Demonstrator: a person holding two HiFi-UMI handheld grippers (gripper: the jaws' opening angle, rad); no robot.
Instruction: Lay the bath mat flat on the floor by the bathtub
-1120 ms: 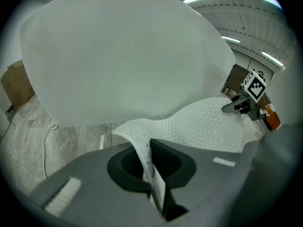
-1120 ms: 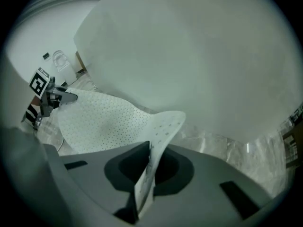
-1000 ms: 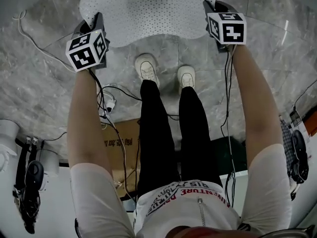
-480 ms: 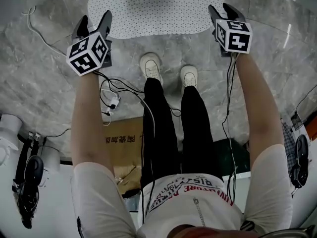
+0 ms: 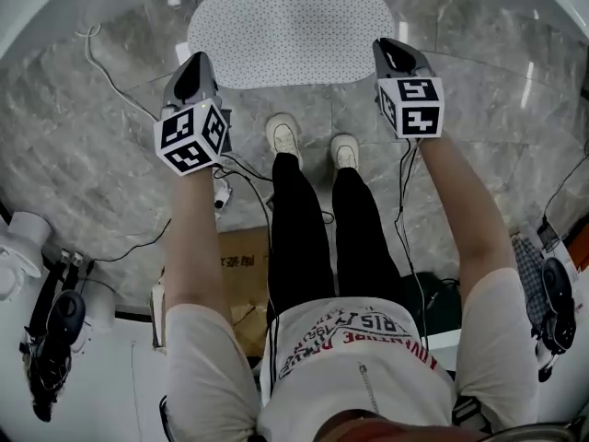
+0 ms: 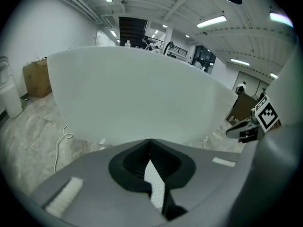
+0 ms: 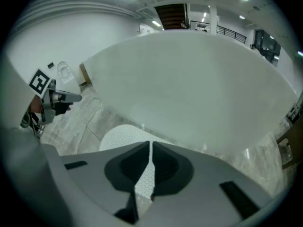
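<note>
We see the bath mat (image 5: 293,33) lying spread out on the marble floor (image 5: 92,155), a pale oval dotted with small holes. It looks flat, with no fold showing. It sits ahead of the person's two white shoes (image 5: 283,136), clear of them, and in the right gripper view it lies at the foot of the white bathtub (image 7: 199,84). From these angles we cannot tell whether its far edge touches the tub wall or only lies close beside it.

The left gripper (image 5: 195,65) is held out above the floor, near the mat's near left corner. Its jaws are pressed together at the tips and nothing is caught between them. In the left gripper view we see only a sliver of the dotted mat on the floor below, through the hollow behind the tips.

The right gripper (image 5: 391,52) hangs over the mat's near right corner. Its jaws are closing, with a thin slit left between the tips, and nothing is in that slit. The mat shows through it from the floor underneath. Neither gripper has hold of the mat.

Each gripper carries its marker cube (image 5: 191,136) toward the wrist. A thin cable (image 5: 110,72) trails across the floor to the left of the mat, and a flattened piece of cardboard (image 5: 241,256) lies behind the person's feet.
</note>
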